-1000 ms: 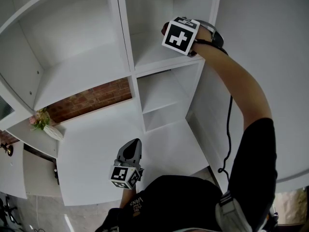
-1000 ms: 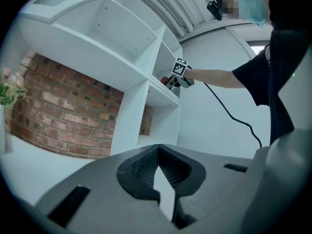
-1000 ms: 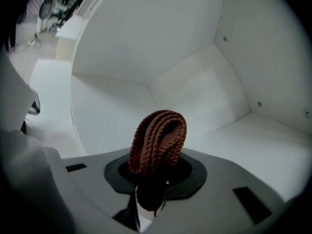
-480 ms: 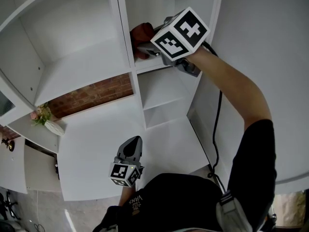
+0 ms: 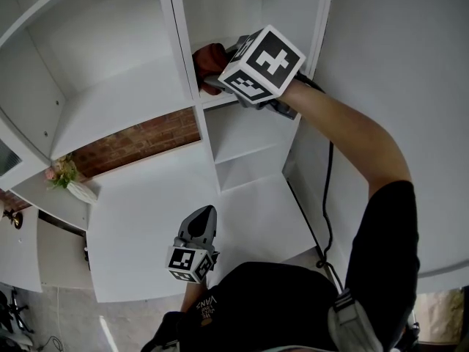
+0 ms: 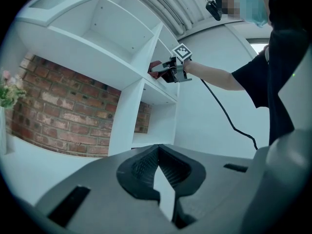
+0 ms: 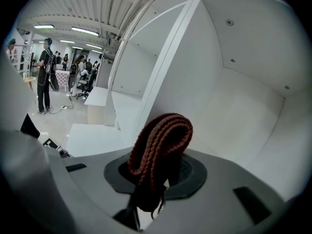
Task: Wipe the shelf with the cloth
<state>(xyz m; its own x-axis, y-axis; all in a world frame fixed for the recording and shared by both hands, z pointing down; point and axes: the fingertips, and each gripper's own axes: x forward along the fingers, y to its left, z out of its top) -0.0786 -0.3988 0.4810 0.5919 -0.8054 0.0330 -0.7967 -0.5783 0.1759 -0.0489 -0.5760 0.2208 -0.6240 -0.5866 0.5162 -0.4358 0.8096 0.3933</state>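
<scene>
Here the dark red knitted cloth (image 5: 210, 56) sits folded in the right gripper (image 5: 218, 78), whose jaws are pinched tight on it so that a doubled loop of the fabric stands up past the tips; the right gripper view shows the same cloth (image 7: 161, 145) clamped between the dark pads of that gripper (image 7: 155, 182), with a few loose threads hanging at its lower end. The cloth is inside the upper right compartment of the white shelf unit (image 5: 124, 101), close against the vertical divider (image 5: 183, 46) on that compartment's left side and just above its bottom board. The gripper's marker cube (image 5: 261, 63) faces the head camera, and a bare forearm (image 5: 352, 138) reaches up to it from the lower right, with a black cable (image 5: 327, 189) hanging down along the shelf's side. The left gripper (image 5: 203, 222) is held low, well apart from the shelf's upper compartments, pointing up at the unit; its jaws meet at the tips and grip nothing (image 6: 157, 167). Behind the open lower bay shows a red brick wall (image 5: 139, 149), and a small bunch of flowers (image 5: 62, 178) stands at the far left.
</scene>
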